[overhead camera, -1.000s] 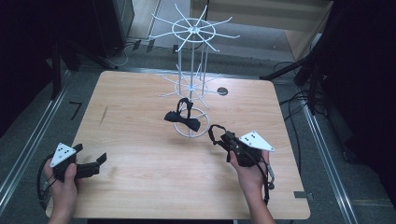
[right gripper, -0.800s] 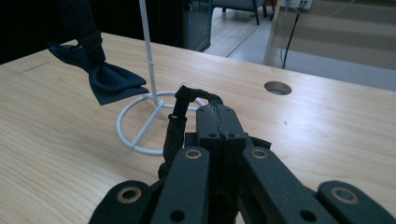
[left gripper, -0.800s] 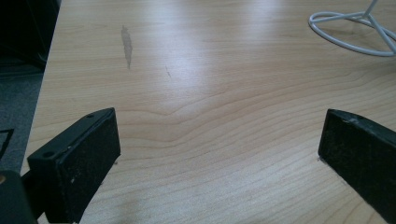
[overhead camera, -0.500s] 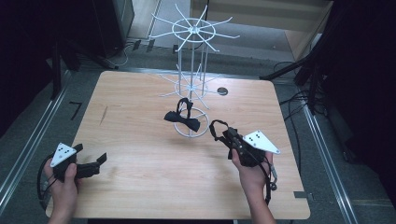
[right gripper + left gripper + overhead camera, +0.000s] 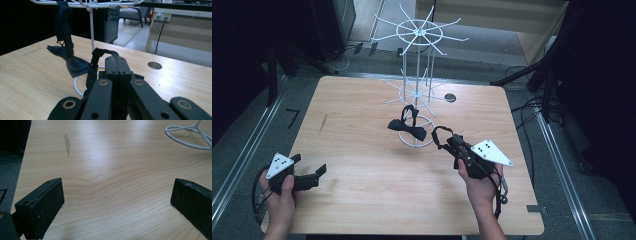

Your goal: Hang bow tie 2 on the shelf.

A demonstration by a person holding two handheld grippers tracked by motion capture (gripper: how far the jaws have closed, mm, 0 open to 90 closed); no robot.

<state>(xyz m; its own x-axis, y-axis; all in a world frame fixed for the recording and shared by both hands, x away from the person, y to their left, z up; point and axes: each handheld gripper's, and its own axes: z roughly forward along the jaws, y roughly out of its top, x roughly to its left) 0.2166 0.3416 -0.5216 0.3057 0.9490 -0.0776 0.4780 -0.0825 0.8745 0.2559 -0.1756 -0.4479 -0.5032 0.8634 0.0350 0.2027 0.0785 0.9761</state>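
**Second strap lifted toward the rack**

Dark surroundings ring a pale wooden table [image 5: 362, 150]; far of centre stands a white wire rack [image 5: 418, 90] with two tiers of arms; a bow tie [image 5: 408, 129] hangs from a lower arm, dangling just over the rack's ring base; right of the base, the right gripper [image 5: 451, 142] has its jaws pressed together on a black strap [image 5: 441, 137], whose loop arches up from the jaw tips [image 5: 101, 53]; at the near left, the left gripper [image 5: 319, 172] rests low with jaws wide apart and nothing between them.

Risks, as I judge them: the loop is small and limp, so it may miss the thin arm or fold shut; a nudge could swing the hung bow tie or shift the light rack; a shallow pinch might let the strap slip.

Since a second ago, the right gripper has risen slightly with the strap; the left has stayed put.
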